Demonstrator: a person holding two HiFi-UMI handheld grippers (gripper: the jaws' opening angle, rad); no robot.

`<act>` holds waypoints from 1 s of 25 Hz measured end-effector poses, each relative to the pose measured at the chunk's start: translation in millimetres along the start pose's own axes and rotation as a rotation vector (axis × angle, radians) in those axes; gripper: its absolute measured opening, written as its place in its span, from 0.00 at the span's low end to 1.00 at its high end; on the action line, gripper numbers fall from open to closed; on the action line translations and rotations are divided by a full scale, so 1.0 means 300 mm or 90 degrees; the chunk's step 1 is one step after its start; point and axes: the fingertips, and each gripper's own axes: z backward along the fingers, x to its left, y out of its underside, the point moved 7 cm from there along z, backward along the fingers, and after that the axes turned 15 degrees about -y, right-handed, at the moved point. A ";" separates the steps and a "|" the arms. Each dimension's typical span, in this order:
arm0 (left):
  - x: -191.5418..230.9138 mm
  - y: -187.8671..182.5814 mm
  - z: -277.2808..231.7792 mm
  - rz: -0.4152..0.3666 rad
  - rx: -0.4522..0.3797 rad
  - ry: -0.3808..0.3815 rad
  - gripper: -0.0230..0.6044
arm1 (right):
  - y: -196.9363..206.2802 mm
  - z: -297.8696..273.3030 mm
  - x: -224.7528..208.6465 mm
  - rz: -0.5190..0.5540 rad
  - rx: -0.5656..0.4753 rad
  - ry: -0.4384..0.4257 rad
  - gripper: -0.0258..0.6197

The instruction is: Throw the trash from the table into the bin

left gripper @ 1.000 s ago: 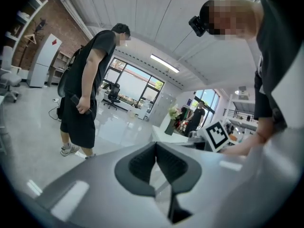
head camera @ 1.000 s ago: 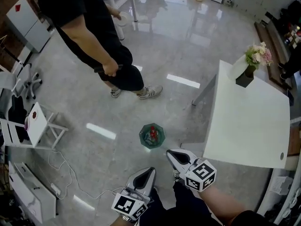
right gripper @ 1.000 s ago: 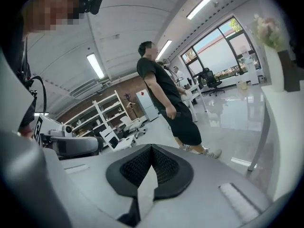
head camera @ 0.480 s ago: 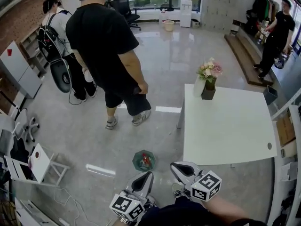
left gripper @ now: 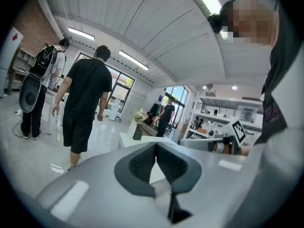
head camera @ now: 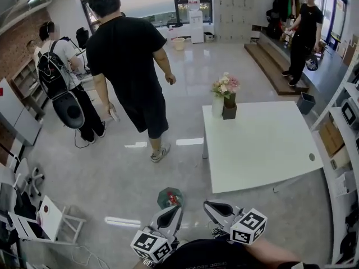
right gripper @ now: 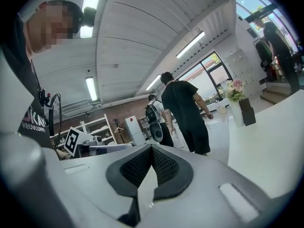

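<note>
A small green bin (head camera: 170, 198) with red trash inside stands on the floor, just beyond my two grippers. My left gripper (head camera: 175, 208) is shut, its dark pads meeting at the tip (left gripper: 156, 145) with nothing between them. My right gripper (head camera: 209, 205) is shut as well, pads closed together (right gripper: 152, 147) and empty. Both are held nearly level at the bottom of the head view, side by side. The white table (head camera: 263, 150) lies ahead to the right, and no trash shows on it.
A vase of flowers (head camera: 224, 100) and a dark box stand on the table's far-left corner. A person in black (head camera: 129, 66) walks on the shiny floor ahead; another with a backpack (head camera: 59, 83) stands left; a third (head camera: 303, 27) far right. White folding stand (head camera: 47, 220) lower left.
The head view has tipped up from the floor to the room. Both grippers have risen and stayed shut. The person in black has walked away toward the back.
</note>
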 end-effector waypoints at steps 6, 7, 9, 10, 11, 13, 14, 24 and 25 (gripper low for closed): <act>-0.040 0.011 0.036 -0.015 0.006 0.017 0.05 | 0.016 0.056 0.045 -0.005 -0.012 0.017 0.04; -0.040 0.015 0.040 -0.015 0.006 0.017 0.05 | 0.020 0.058 0.049 -0.005 -0.013 0.018 0.04; -0.038 0.020 0.047 -0.013 0.009 0.014 0.05 | 0.024 0.058 0.057 -0.003 -0.013 0.017 0.04; -0.038 0.022 0.050 -0.012 0.010 0.012 0.05 | 0.025 0.057 0.061 -0.002 -0.012 0.016 0.04; -0.040 0.024 0.054 -0.012 0.010 0.011 0.05 | 0.026 0.054 0.066 -0.001 -0.010 0.014 0.04; -0.042 0.029 0.060 -0.012 0.010 0.010 0.05 | 0.031 0.048 0.074 0.002 -0.005 0.007 0.04; -0.042 0.033 0.063 -0.011 0.011 0.009 0.05 | 0.035 0.045 0.077 0.003 -0.003 0.004 0.04; -0.021 0.050 0.086 -0.011 0.015 -0.004 0.05 | 0.053 0.009 0.088 0.000 0.010 -0.013 0.04; -0.022 0.049 0.084 -0.011 0.016 -0.005 0.05 | 0.052 0.009 0.085 0.001 0.011 -0.015 0.04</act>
